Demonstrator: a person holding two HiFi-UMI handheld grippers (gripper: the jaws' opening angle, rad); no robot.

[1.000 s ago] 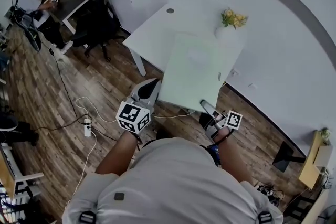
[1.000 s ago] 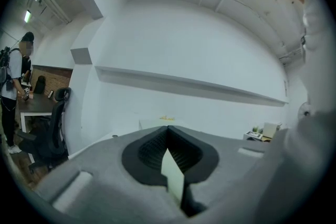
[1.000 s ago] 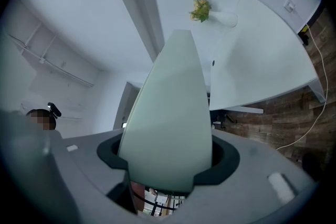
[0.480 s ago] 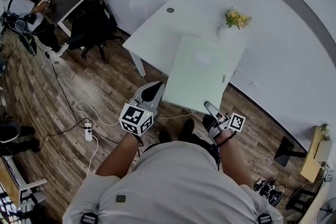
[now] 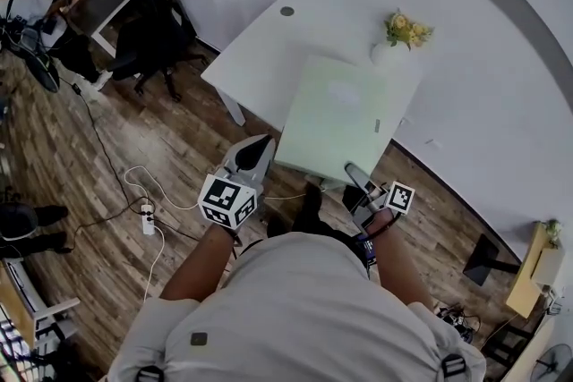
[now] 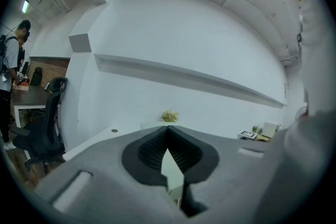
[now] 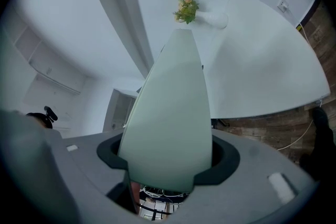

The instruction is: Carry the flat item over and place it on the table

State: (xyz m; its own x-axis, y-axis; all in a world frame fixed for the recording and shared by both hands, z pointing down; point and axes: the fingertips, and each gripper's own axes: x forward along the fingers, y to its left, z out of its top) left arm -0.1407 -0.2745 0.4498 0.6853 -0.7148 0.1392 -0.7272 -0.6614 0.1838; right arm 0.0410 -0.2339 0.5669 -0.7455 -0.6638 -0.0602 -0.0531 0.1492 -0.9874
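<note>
Holding a pale green panel (image 5: 340, 121) level over the white table (image 5: 260, 58), the person stands a step nearer than a second ago, a dark shoe (image 5: 309, 199) now showing under the panel's near edge. The left gripper (image 5: 260, 148) is still pinched thin on the panel's left edge, and the right gripper (image 5: 356, 174) stays clamped across its near edge. The far end lies beside the flowers (image 5: 405, 29), while the near end overhangs the wood floor (image 5: 116, 148).

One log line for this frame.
phase: carry | panel: held over table | left gripper: shut on panel | right gripper: shut on panel
</note>
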